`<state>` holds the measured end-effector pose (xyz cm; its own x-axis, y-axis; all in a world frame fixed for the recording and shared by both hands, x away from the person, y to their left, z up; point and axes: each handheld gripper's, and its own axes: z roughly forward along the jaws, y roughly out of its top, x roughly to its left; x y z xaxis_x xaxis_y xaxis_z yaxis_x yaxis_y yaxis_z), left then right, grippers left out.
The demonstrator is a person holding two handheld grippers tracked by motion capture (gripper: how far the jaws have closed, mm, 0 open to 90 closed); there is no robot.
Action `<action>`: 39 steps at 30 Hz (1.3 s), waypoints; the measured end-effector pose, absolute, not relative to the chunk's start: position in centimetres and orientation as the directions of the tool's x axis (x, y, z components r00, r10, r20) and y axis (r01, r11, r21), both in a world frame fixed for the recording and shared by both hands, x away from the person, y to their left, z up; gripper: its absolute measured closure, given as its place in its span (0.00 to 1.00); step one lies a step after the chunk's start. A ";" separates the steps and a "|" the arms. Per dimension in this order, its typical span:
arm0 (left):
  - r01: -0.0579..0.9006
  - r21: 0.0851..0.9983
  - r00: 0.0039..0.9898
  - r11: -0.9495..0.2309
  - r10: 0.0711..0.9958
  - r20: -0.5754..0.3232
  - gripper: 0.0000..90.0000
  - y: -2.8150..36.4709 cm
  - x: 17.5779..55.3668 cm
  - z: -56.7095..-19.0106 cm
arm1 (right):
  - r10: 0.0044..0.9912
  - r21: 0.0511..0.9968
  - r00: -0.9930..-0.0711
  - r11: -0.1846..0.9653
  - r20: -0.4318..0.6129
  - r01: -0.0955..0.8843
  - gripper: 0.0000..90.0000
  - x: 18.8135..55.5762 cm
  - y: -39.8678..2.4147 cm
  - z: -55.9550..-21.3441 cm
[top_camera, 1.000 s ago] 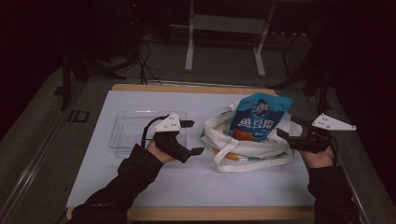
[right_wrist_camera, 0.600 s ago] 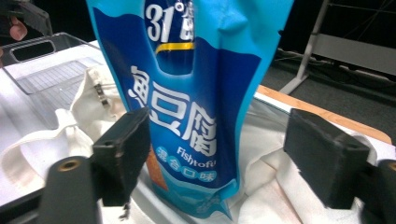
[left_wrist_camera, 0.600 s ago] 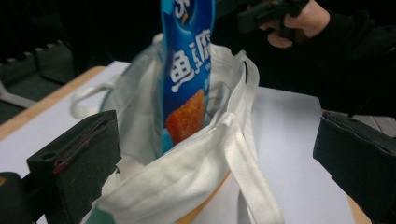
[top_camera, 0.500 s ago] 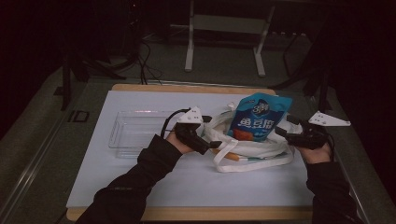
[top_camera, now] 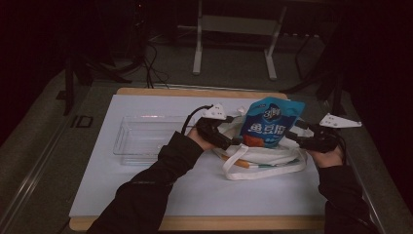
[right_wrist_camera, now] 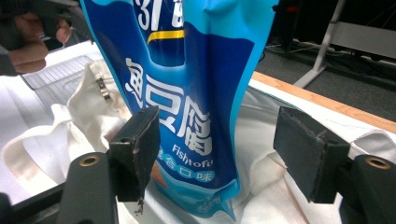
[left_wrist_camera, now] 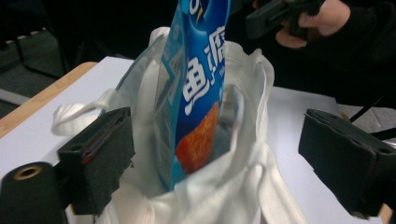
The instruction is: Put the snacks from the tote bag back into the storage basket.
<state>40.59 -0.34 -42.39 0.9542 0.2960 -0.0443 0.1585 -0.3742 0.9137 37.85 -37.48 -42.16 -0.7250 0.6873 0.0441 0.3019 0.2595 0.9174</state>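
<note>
Between both claws (top_camera: 238, 141) (top_camera: 292, 138): blue pouch (top_camera: 269, 123) upright in bag (top_camera: 258, 156); jaws apart, closing.

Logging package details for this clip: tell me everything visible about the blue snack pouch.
The blue snack pouch is a glossy, soft plastic bag with large white characters, the word "Fishtofu" and an orange food picture low on its front. It stands upright, slightly crumpled, its lower part sunk in the mouth of the white cloth bag on the table. The cloth surrounds its base. It stands between the open jaws of both hand-held grippers; their pads show no contact with it.
</note>
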 end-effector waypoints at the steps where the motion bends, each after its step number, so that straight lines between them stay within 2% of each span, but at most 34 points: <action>1: 0.162 0.913 0.955 -0.374 0.293 -0.049 0.15 -0.6 40.8 -42.4 | 0.689 0.916 -0.724 0.267 0.036 0.300 0.35 37.9 -37.4 -42.2; 7: 0.175 0.891 0.950 -0.419 0.309 -0.042 0.23 -2.5 41.7 -42.5 | 0.675 0.906 -0.735 0.270 0.063 0.326 0.35 38.6 -36.9 -42.6; 10: 0.171 0.891 0.951 -0.421 0.307 -0.037 0.33 -3.0 41.9 -42.5 | 0.680 0.907 -0.731 0.269 0.059 0.323 0.35 38.8 -36.8 -42.7; 11: 0.163 0.892 0.951 -0.421 0.307 -0.029 0.33 -3.4 42.0 -42.4 | 0.674 0.907 -0.736 0.269 0.064 0.325 0.35 38.9 -36.7 -42.7; 12: 0.158 0.894 0.948 -0.420 0.316 -0.019 0.39 -3.6 42.0 -42.4 | 0.670 0.904 -0.740 0.277 0.061 0.325 0.36 39.1 -36.4 -42.7; 13: 0.160 0.893 0.946 -0.420 0.325 -0.016 0.41 -3.7 42.0 -42.4 | 0.670 0.904 -0.740 0.279 0.058 0.323 0.36 39.1 -36.3 -42.7; 16: 0.168 0.897 0.946 -0.409 0.324 -0.029 0.50 -4.1 42.4 -42.3 | 0.664 0.902 -0.746 0.288 0.054 0.322 0.43 39.4 -35.9 -42.7; 21: 0.161 0.894 0.950 -0.418 0.313 -0.025 0.56 -4.8 42.7 -42.1 | 0.653 0.892 -0.757 0.327 0.025 0.311 0.50 39.7 -35.4 -42.8; 22: 0.161 0.891 0.949 -0.425 0.315 -0.021 0.59 -5.1 42.8 -42.2 | 0.651 0.889 -0.759 0.335 0.020 0.311 0.55 39.8 -35.3 -42.9; 31: 0.165 0.883 0.943 -0.440 0.332 -0.011 0.74 -6.6 43.1 -42.5 | 0.632 0.886 -0.775 0.345 0.026 0.311 0.65 40.3 -34.7 -42.8; 32: 0.170 0.885 0.940 -0.433 0.340 -0.014 0.78 -6.6 43.2 -42.6 | 0.629 0.885 -0.777 0.347 0.025 0.309 0.66 40.3 -34.5 -42.9; 39: 0.170 0.885 0.937 -0.434 0.349 -0.009 0.87 -6.9 43.3 -42.7 | 0.627 0.883 -0.778 0.346 0.032 0.316 0.73 40.5 -34.5 -42.9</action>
